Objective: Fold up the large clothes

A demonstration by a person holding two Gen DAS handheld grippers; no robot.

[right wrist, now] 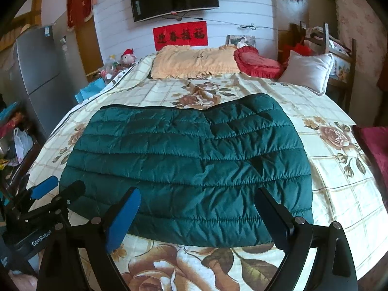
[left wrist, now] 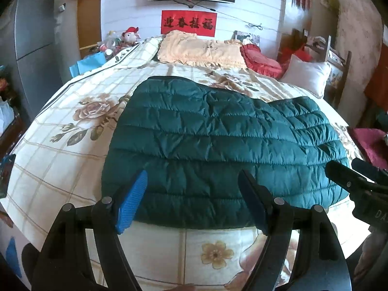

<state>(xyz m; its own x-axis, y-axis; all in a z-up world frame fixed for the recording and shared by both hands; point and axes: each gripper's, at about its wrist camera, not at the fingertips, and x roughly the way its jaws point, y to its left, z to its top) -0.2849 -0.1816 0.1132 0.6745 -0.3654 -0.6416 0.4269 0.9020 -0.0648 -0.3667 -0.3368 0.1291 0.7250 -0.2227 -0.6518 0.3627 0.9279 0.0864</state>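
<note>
**Both jaws wide apart over folded jacket**

Jaws of the left gripper (left wrist: 192, 200) stand spread wide with nothing between them, poised above the near hem of the green quilted jacket (left wrist: 218, 145). The right gripper (right wrist: 197, 218) is likewise spread and holds nothing, also at the jacket's near edge. The jacket lies flat in a folded block on the flowered bed (right wrist: 327, 169), well short of the yellow pillow (right wrist: 194, 64) beyond it.
</note>
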